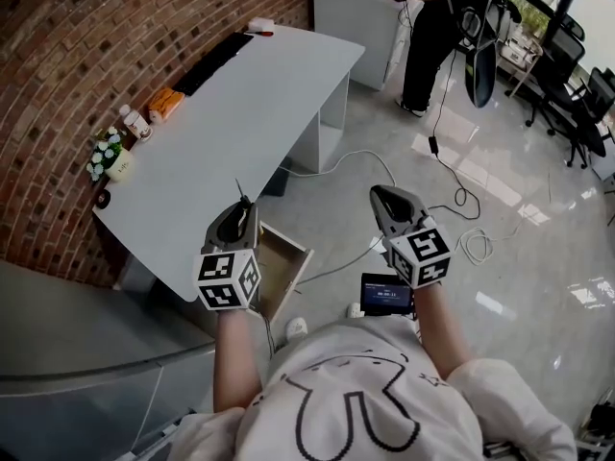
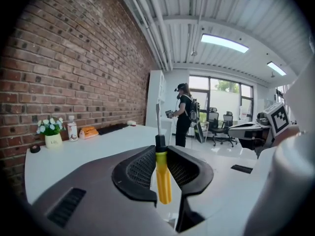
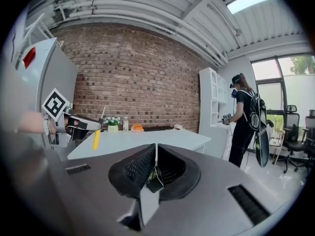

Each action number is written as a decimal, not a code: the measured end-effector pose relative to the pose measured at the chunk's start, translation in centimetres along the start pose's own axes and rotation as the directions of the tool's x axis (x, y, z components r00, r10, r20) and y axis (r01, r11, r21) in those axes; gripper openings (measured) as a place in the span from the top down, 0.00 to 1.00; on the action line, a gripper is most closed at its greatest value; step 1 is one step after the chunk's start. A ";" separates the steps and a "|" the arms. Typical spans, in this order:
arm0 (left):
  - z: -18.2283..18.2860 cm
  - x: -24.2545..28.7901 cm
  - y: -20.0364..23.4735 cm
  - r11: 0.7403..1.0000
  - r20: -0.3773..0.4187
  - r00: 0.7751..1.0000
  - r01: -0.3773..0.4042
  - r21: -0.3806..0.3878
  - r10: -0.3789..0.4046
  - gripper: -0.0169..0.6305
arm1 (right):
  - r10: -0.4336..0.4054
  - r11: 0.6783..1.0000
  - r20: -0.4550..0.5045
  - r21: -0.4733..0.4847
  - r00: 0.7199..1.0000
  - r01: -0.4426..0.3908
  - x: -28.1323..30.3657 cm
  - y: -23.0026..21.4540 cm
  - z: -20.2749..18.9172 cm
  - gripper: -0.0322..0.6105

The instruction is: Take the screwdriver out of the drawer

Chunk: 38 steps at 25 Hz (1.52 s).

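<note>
My left gripper (image 2: 160,149) is shut on a screwdriver (image 2: 163,178) with a yellow handle and black collar. Its thin metal shaft stands upright above the jaws. In the head view the left gripper (image 1: 245,209) is raised over the near corner of the white desk (image 1: 240,113), with the screwdriver shaft (image 1: 241,195) poking up from it. Below it the wooden drawer (image 1: 286,259) hangs pulled out. My right gripper (image 1: 381,193) is held up over the floor to the right, its jaws together with nothing gripped (image 3: 155,149). The right gripper view shows the screwdriver (image 3: 96,139) at far left.
A flower pot (image 1: 108,159), a bottle, an orange object (image 1: 165,104) and a black keyboard (image 1: 213,62) line the desk along the brick wall. Cables (image 1: 461,200) trail over the glossy floor. A person (image 1: 432,27) stands at the back, near office chairs (image 1: 577,84).
</note>
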State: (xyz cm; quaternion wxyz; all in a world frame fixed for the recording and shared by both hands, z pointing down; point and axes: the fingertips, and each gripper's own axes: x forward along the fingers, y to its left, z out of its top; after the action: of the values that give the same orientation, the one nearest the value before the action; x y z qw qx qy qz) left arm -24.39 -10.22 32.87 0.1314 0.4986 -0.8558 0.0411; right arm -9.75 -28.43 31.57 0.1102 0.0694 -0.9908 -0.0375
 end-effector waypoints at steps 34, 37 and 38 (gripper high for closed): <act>7.0 -2.8 -1.7 0.987 0.330 0.941 0.026 0.159 -0.078 0.85 | -0.055 0.993 0.193 -0.094 0.980 0.074 -2.8 1.1 5.6 0.91; 7.2 -2.9 -2.0 0.987 0.336 0.938 0.030 0.157 -0.082 0.85 | -0.059 0.993 0.196 -0.090 0.979 0.077 -3.1 1.0 5.7 0.91; 7.2 -2.9 -2.1 0.987 0.338 0.937 0.031 0.156 -0.083 0.85 | -0.060 0.993 0.197 -0.088 0.979 0.078 -3.2 1.0 5.7 0.91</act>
State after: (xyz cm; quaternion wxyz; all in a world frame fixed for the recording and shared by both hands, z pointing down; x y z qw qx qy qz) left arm -22.54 -10.28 25.06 -0.0564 0.5312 -0.8453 0.0132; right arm -8.04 -26.63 25.42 0.0151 0.0944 -0.9909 -0.0951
